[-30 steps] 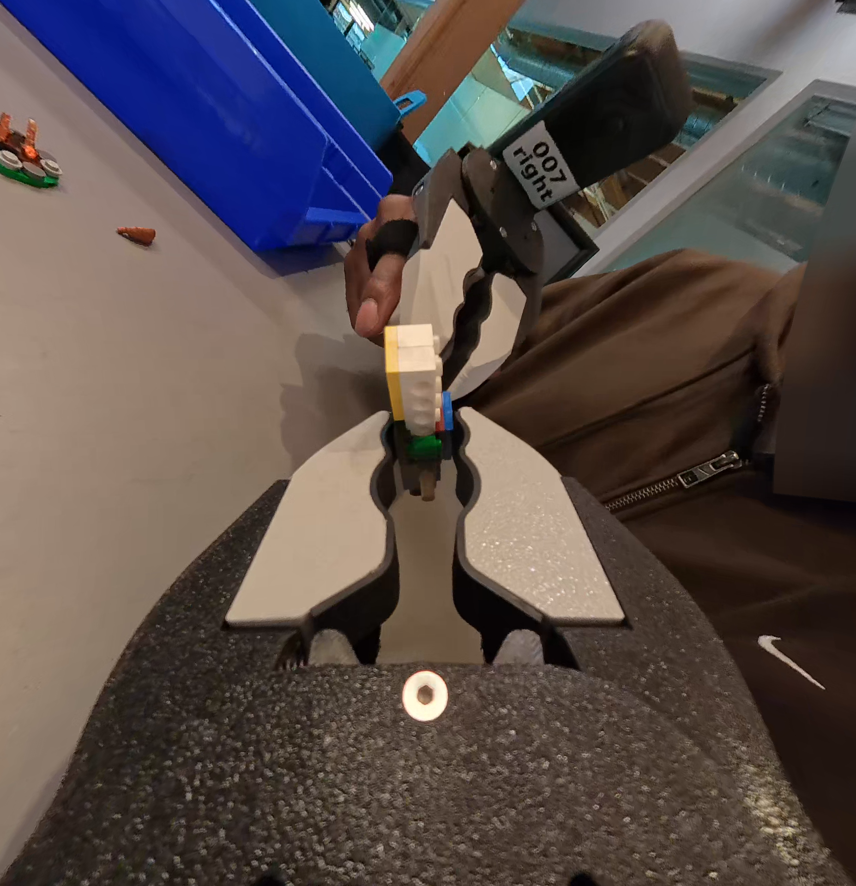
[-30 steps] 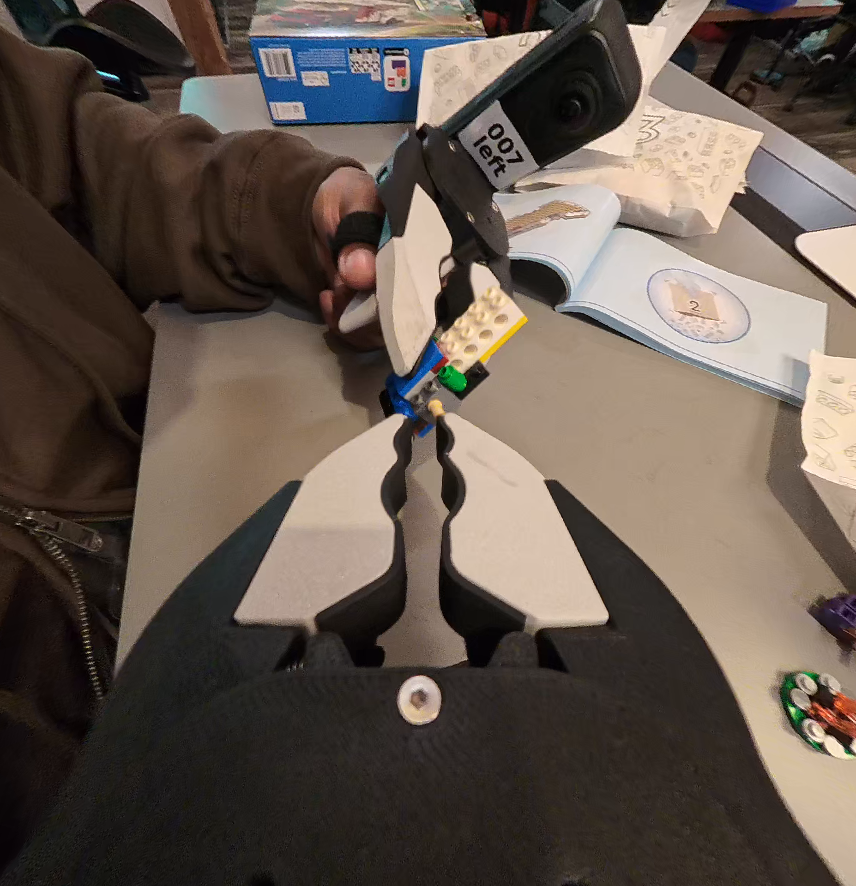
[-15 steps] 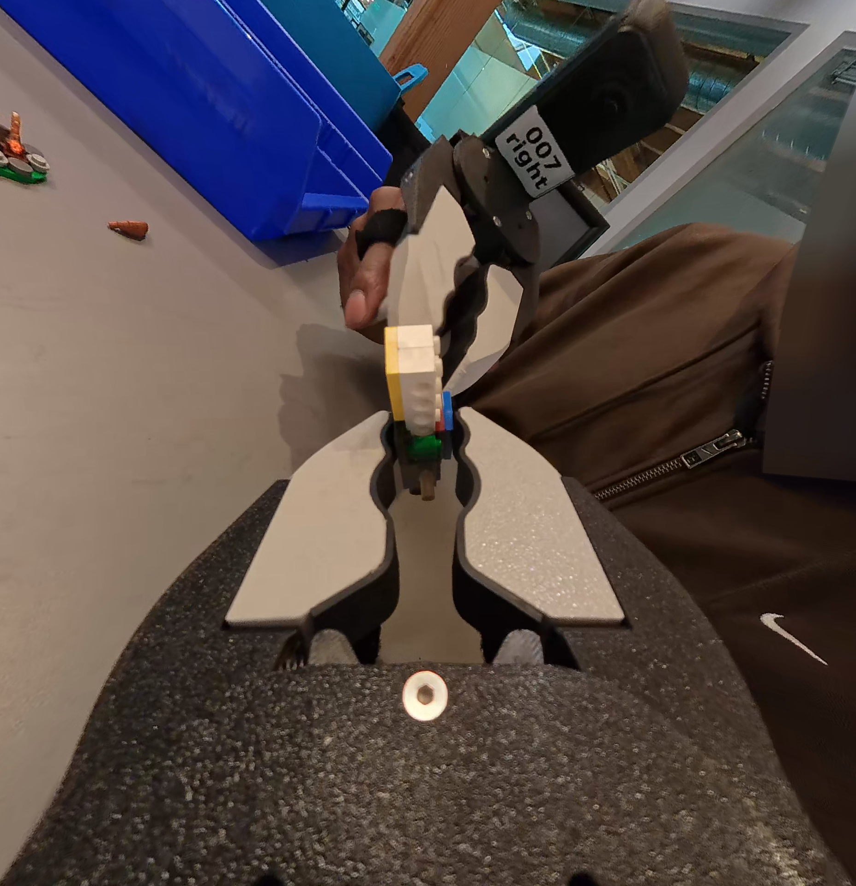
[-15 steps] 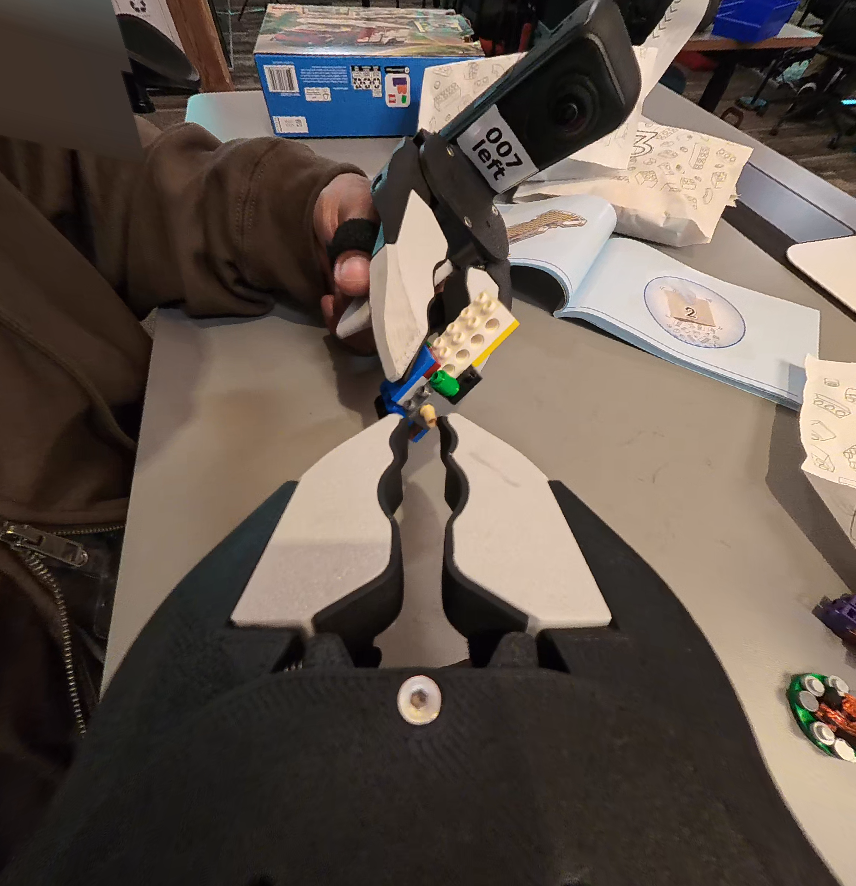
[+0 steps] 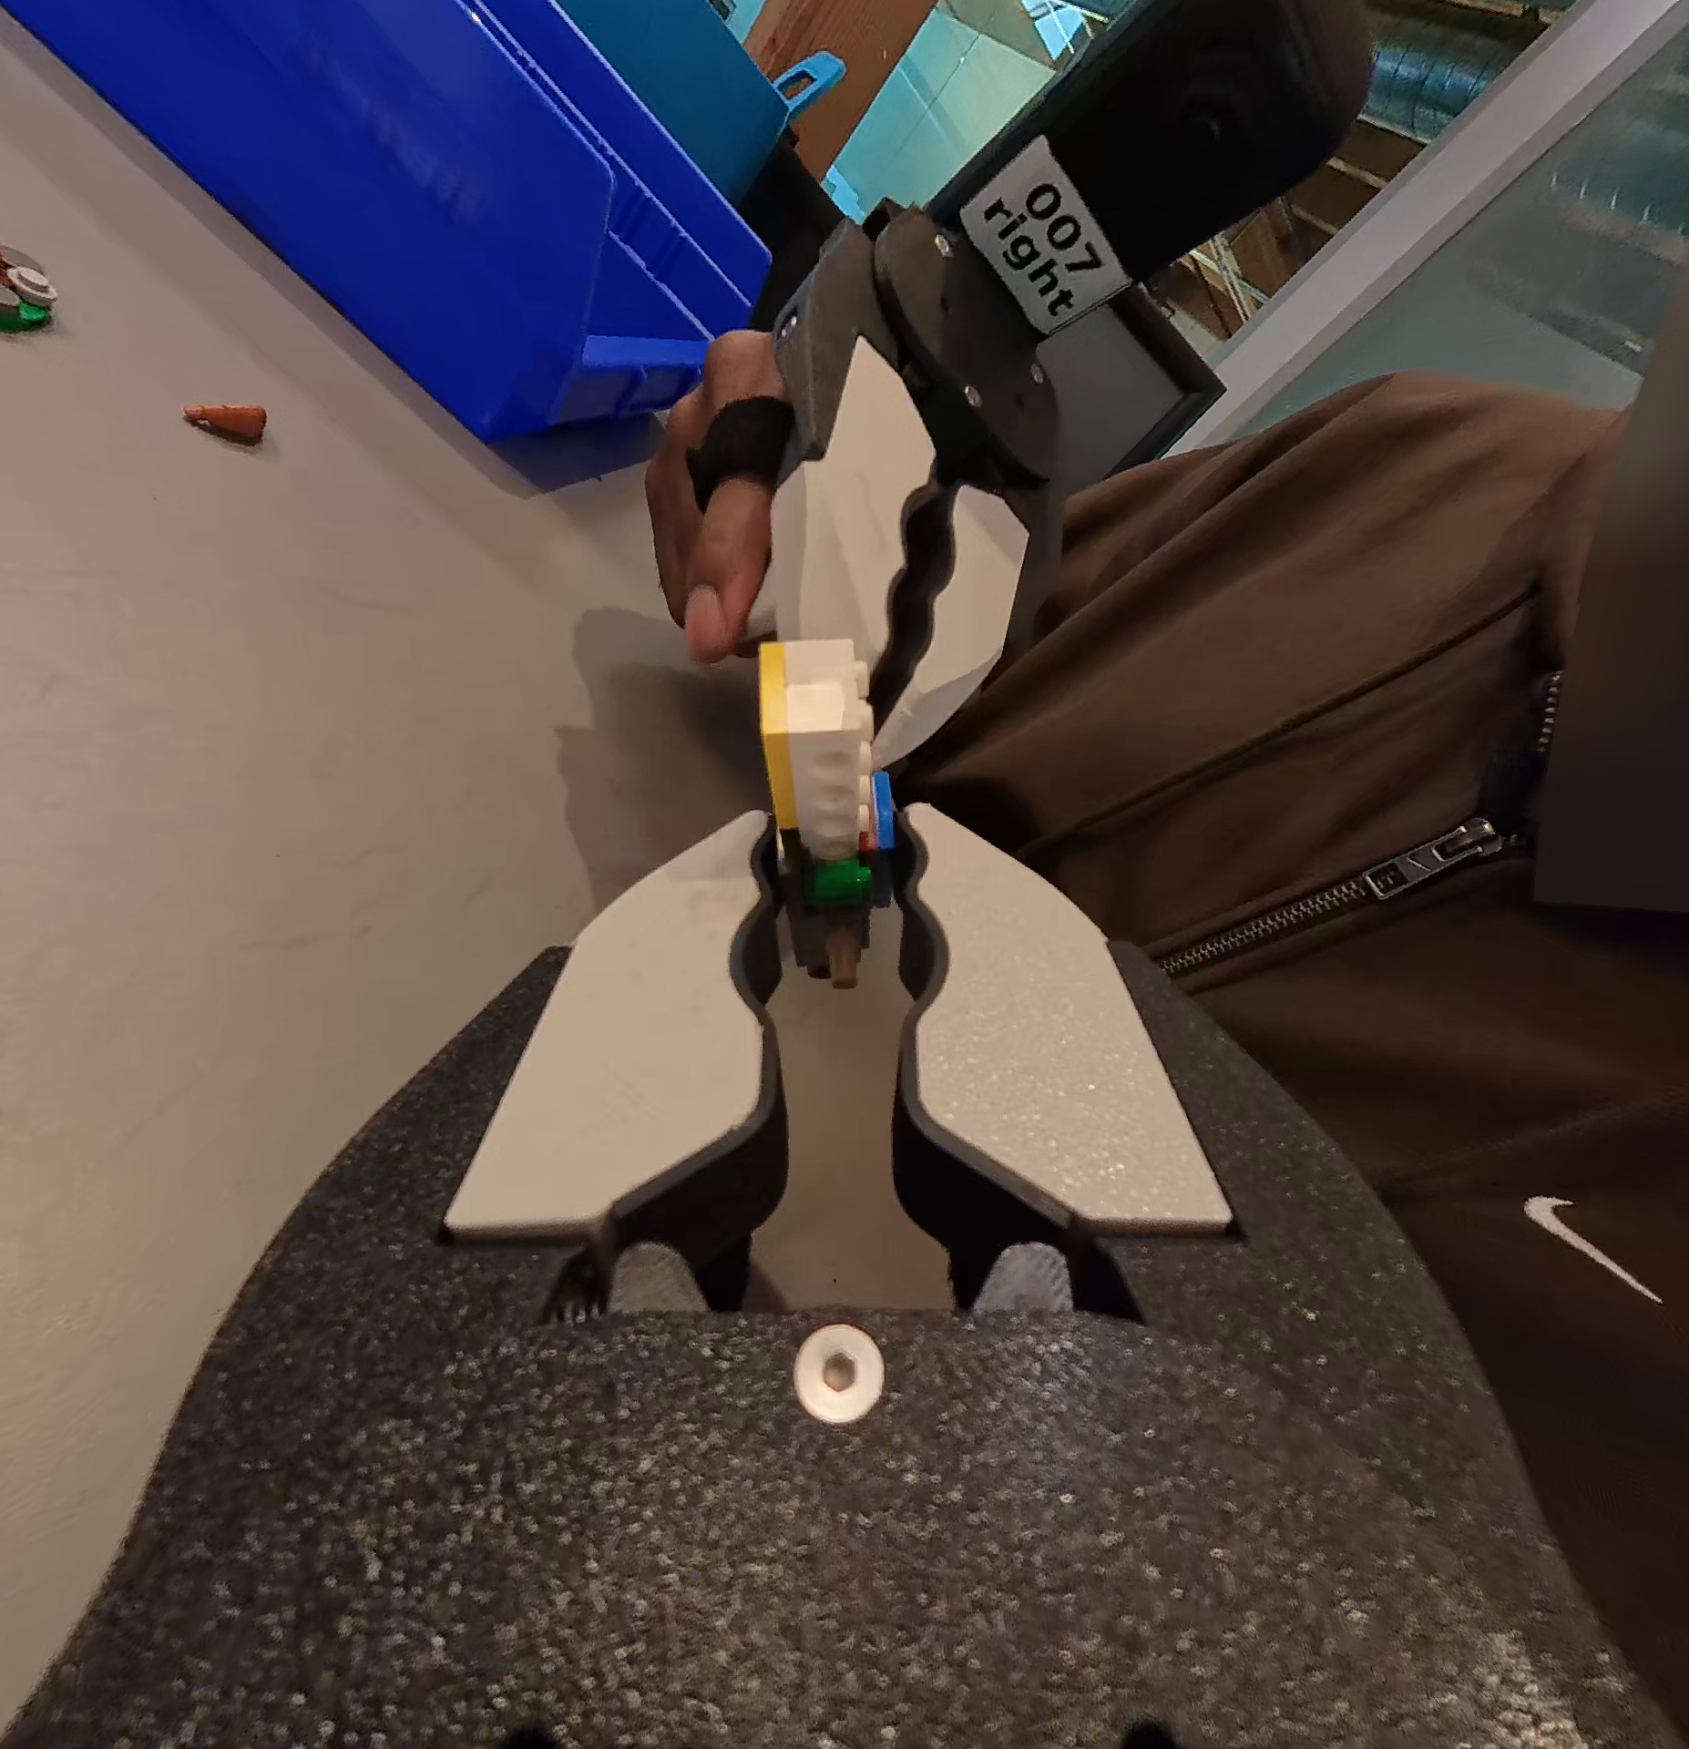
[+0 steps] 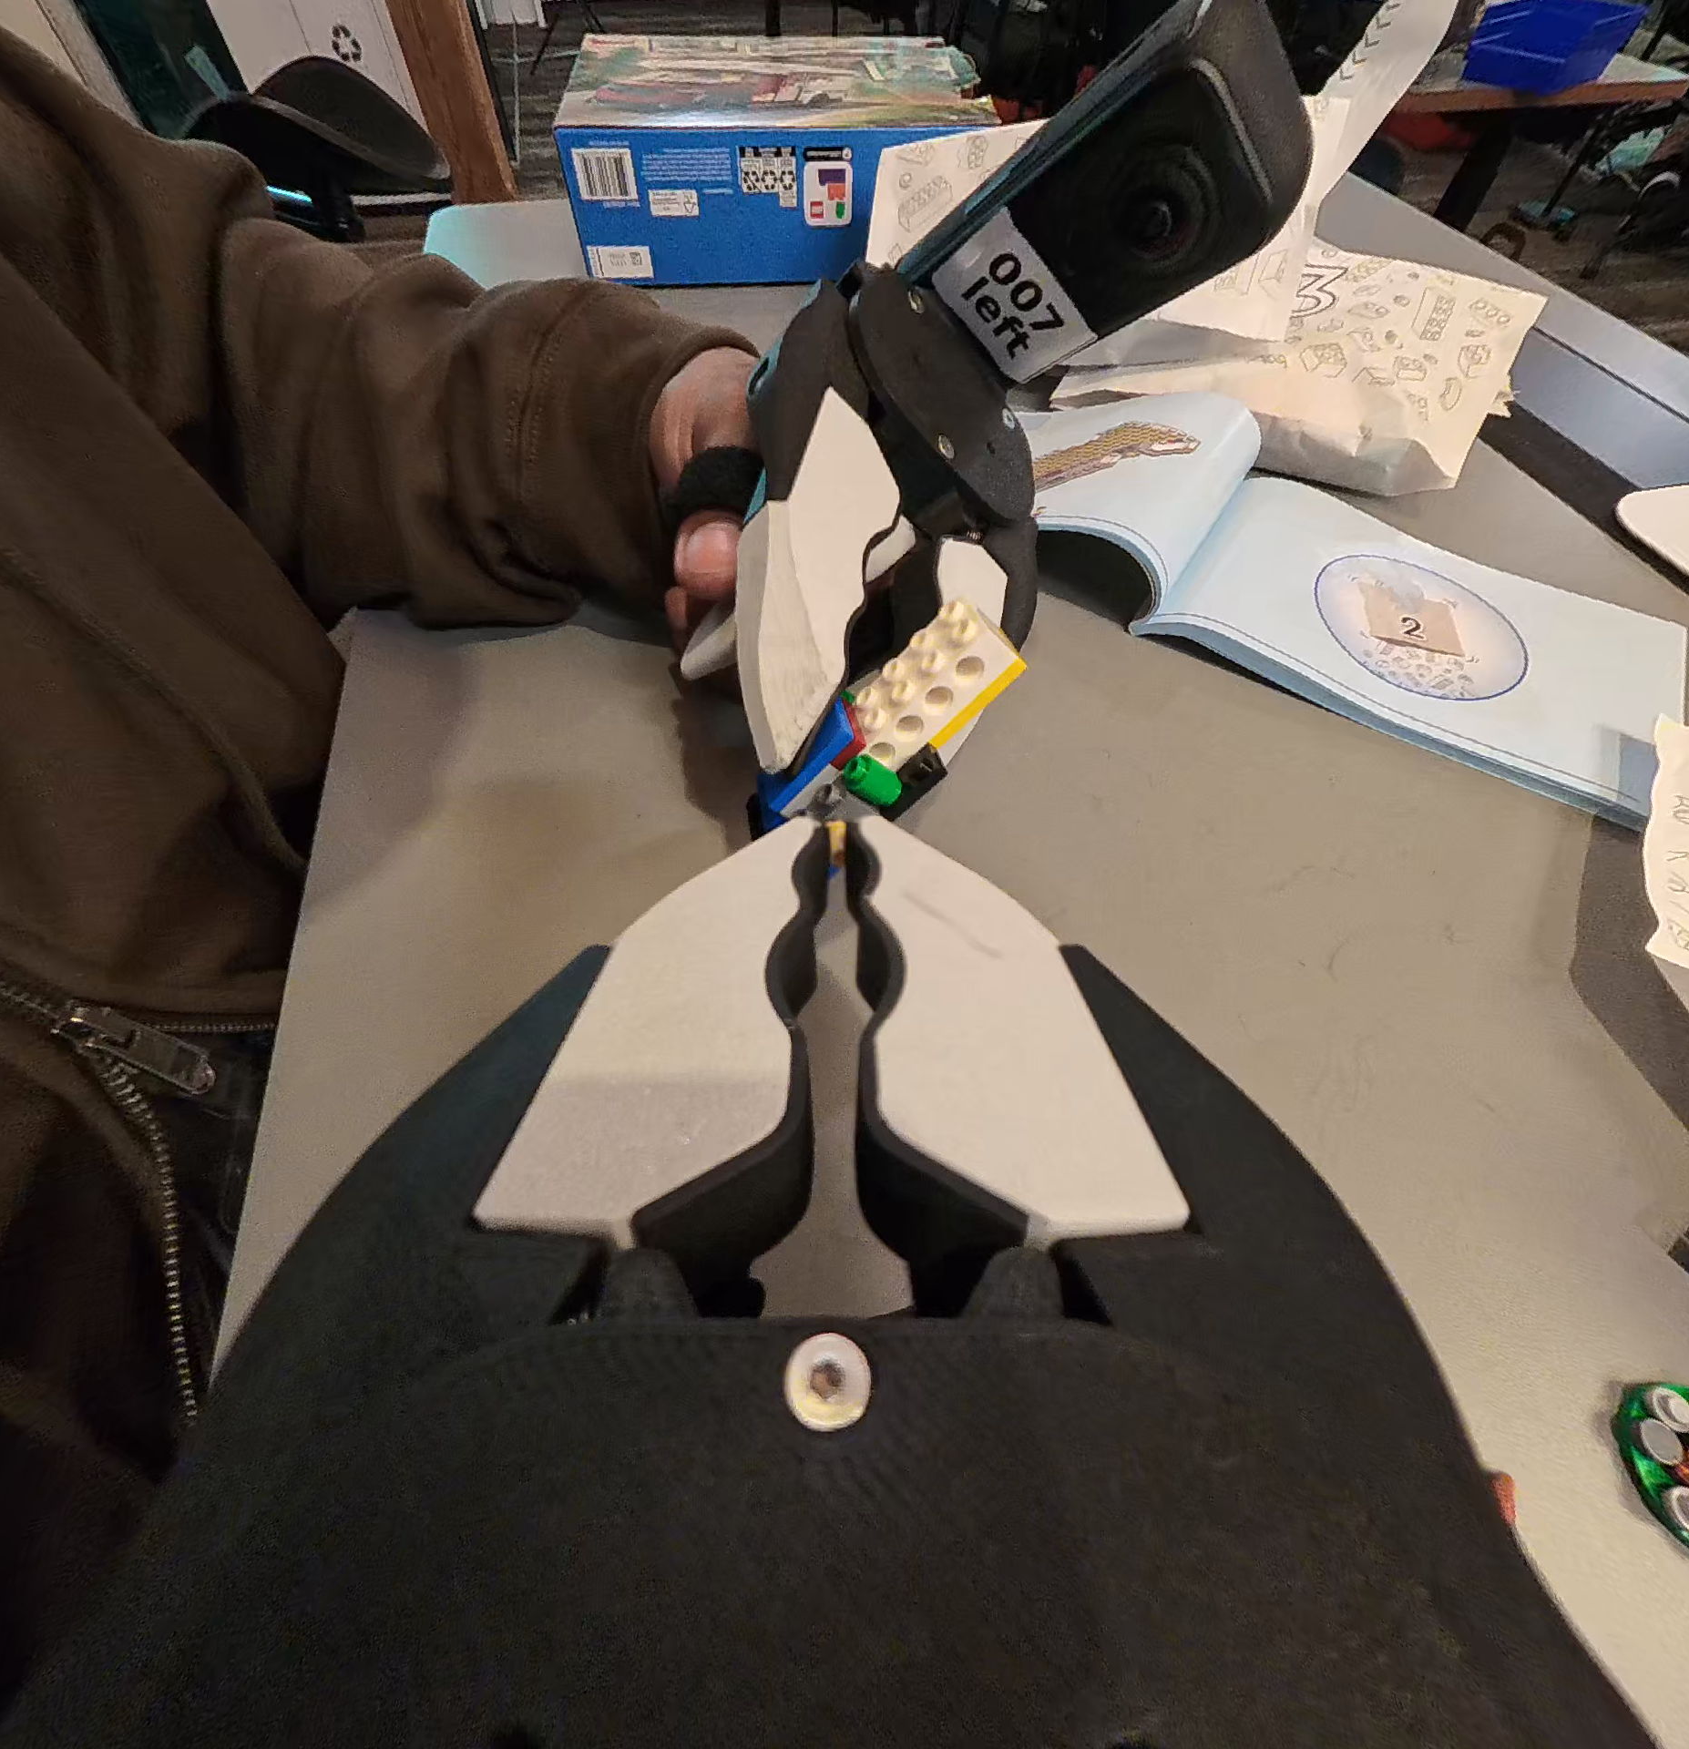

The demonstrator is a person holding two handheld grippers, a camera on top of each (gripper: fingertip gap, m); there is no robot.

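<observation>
Above the grey table (image 6: 1200, 946), we see the left gripper (image 5: 836, 833) holding a small brick model (image 5: 817, 748) — its two pads press on the lower part of the model from both sides. The model has a white brick with a yellow plate on one side, a blue and a red plate on the other, a green round piece and a black base. It stands up out of the jaws and does not touch the table.

The right gripper (image 6: 833, 833) comes to the same model from below. Its jaws are narrow, and between the tips we see a tiny yellowish piece (image 6: 833, 840) just at the bottom edge of the model; the pads seem to pinch it.

In the right wrist view, an open booklet (image 6: 1390, 615) lies on the table behind the model, with a paper bag (image 6: 1342, 379) and a blue box (image 6: 727, 208) farther back. A small round green piece with silver studs (image 6: 1674, 1476) lies near the right edge. In the left wrist view a blue bin (image 5: 396, 208) stands on the table, and a small orange cone (image 5: 225, 421) lies near it. The person wears a brown jacket (image 5: 1295, 710).
</observation>
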